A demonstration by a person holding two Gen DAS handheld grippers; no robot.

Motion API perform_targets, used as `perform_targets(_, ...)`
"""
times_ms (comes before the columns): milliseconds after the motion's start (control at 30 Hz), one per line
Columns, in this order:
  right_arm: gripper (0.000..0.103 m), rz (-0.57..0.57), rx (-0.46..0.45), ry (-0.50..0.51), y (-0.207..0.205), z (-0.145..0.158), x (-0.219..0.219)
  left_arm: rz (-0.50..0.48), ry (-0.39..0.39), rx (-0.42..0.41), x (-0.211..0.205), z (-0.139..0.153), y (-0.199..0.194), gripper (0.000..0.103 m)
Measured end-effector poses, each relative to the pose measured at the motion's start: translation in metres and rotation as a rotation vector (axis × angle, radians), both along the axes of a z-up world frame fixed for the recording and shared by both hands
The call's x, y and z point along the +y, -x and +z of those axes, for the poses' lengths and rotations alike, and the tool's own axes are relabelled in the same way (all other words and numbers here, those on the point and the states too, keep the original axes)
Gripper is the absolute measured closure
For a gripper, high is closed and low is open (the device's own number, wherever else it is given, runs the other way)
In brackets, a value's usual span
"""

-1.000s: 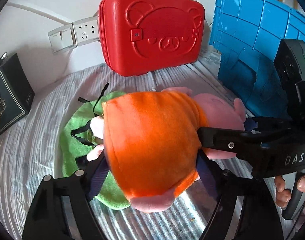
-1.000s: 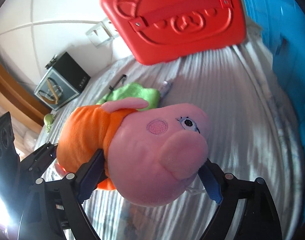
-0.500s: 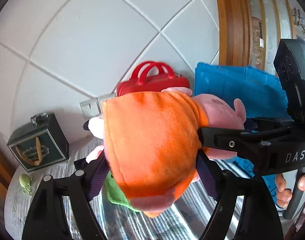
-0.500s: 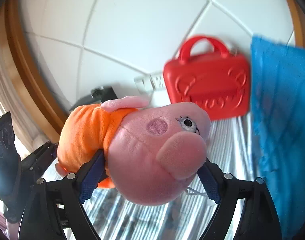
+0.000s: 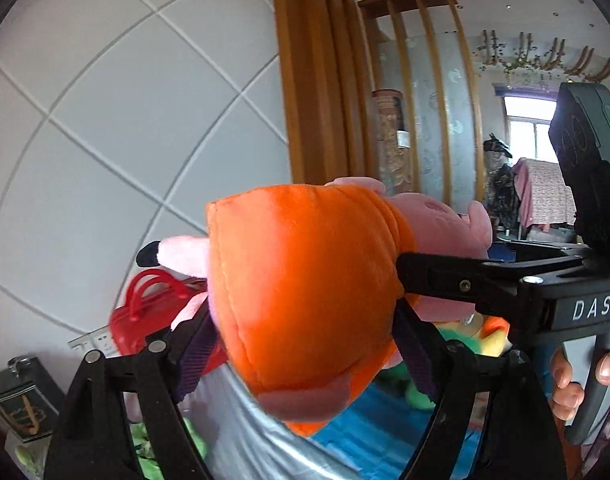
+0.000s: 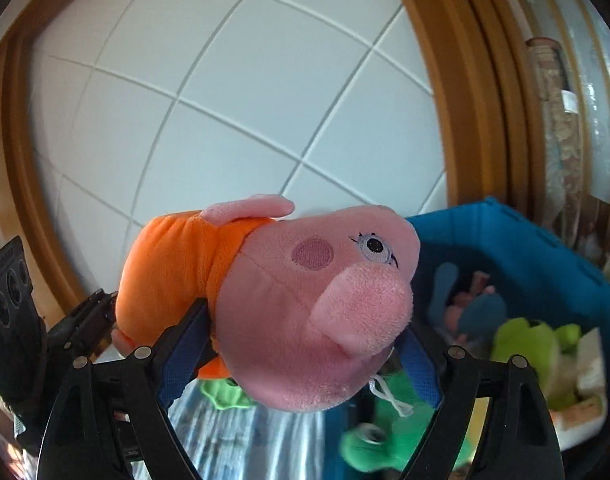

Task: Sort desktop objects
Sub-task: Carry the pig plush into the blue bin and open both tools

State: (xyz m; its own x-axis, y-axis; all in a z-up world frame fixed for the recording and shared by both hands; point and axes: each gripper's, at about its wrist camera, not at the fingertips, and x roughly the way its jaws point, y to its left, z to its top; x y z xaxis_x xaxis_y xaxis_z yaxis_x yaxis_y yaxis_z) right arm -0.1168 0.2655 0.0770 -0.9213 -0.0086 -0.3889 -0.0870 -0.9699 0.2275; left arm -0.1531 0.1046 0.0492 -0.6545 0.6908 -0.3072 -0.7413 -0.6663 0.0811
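Above the blue bin (image 6: 517, 240): pig plush (image 5: 305, 300) clamped between both grippers, left gripper (image 5: 305, 344) on orange body, right gripper (image 6: 301, 344) on pink head. Soft, light, compressible. Grip widest stuffed sections; avoid limbs.

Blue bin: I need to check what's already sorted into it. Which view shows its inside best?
The right wrist view: the blue bin stands open, with plush toys visible inside. The left wrist view shows only blue patches behind the pig plush.

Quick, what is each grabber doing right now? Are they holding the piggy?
Left gripper: shut on the orange body of the pink plush pig toy.
Right gripper: shut on the same pig's pink head.
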Motion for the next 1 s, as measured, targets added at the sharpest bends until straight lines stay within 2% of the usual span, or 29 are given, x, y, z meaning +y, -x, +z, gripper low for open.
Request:
perform_targets(200, 0.015, -0.128, -0.053, 0.047, -0.031, -0.019, 0.101, -0.085, 0.065, -0.070, 0.109, -0.016, -0.018, 0.021)
perform_targets(300, 0.015, -0.172, -0.098, 0.073, -0.036, -0.036, 0.134, -0.080, 0.136, -0.117, 0.155, -0.027, -0.018, 0.020)
perform_targets(433, 0.014, -0.204, -0.159, 0.106, -0.037, -0.057, 0.157, -0.058, 0.251, -0.139, 0.188, -0.041, -0.019, 0.017)
perform_targets(500, 0.014, -0.215, -0.183, 0.105, -0.030, -0.060, 0.158, -0.041, 0.290, -0.103, 0.192, -0.044, -0.022, 0.017)
perform_targets(600, 0.014, -0.225, -0.224, 0.089, -0.021, -0.066, 0.159, -0.031, 0.329, -0.097, 0.200, -0.044, -0.029, 0.017)
perform_targets(767, 0.014, -0.232, -0.244, 0.065, -0.011, -0.072, 0.155, 0.001, 0.313, -0.110, 0.189, -0.043, -0.029, 0.017)
perform_targets(900, 0.013, -0.269, -0.211, 0.017, -0.014, -0.064, 0.155, 0.031, 0.275, -0.108, 0.167, -0.040, -0.024, 0.017)
perform_targets(1000, 0.007, -0.304, -0.171, -0.058, -0.019, -0.051, 0.140, 0.063, 0.229, -0.102, 0.153, -0.033, -0.020, 0.017)
